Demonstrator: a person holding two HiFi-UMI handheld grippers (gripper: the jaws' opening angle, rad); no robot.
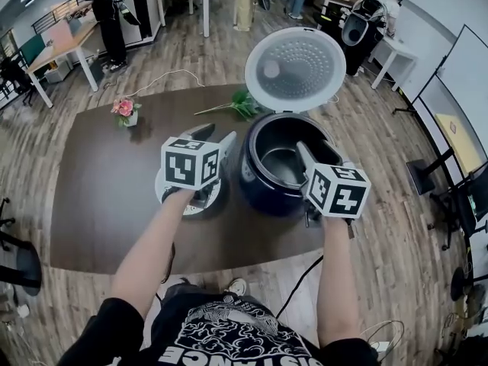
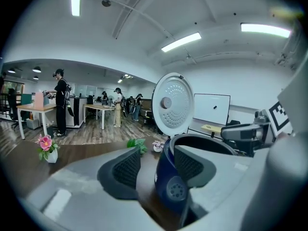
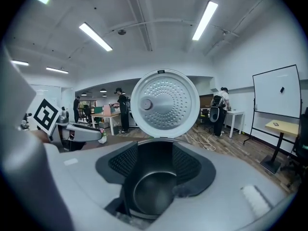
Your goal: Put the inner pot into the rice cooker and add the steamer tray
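The dark blue rice cooker [image 1: 263,181] stands on the brown table with its white lid [image 1: 294,59] raised. The dark inner pot [image 1: 284,166] sits inside it. My right gripper [image 1: 316,152] hovers over the cooker's near right rim, open, with nothing gripped; in its own view the inner pot [image 3: 151,191] shows between the jaws. My left gripper [image 1: 216,134] is left of the cooker, open and empty, above the white round steamer tray [image 1: 210,197], which its marker cube mostly hides. In the left gripper view the cooker's side [image 2: 171,186] shows beyond the jaws.
A small vase of pink flowers [image 1: 126,111] stands at the table's far left and a green sprig [image 1: 242,104] lies behind the cooker. A black cord [image 1: 301,277] drops off the near table edge. People and desks stand far back in the room.
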